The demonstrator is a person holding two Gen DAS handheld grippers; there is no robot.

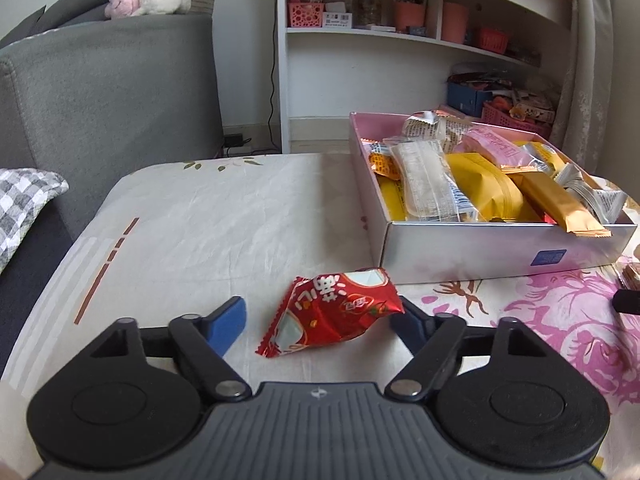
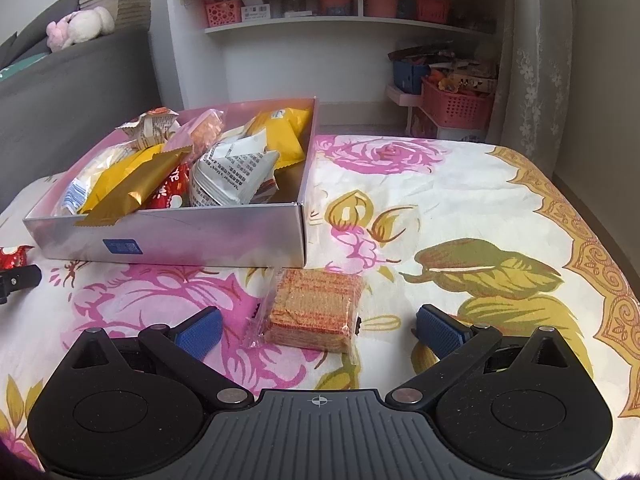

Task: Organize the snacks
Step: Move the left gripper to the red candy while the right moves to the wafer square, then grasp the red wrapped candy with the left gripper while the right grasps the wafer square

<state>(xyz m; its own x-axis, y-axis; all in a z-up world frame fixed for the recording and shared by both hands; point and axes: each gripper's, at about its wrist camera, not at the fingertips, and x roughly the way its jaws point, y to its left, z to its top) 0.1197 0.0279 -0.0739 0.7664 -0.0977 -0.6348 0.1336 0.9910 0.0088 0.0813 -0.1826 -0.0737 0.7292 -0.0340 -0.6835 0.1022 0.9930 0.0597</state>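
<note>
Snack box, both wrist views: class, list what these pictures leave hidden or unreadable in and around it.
- Snack box, left wrist view: its floor and lowest packets, buried under the yellow and gold packets on top.
- Red packet in the box, right wrist view: mostly covered by the gold wrapper.
- Blue label on the box front: print too small to read.
- Wafer pack, left wrist view: cut off by the right edge.

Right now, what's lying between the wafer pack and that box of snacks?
Nothing: the right wrist view shows only bare flowered cloth between the wafer pack and the box.
</note>
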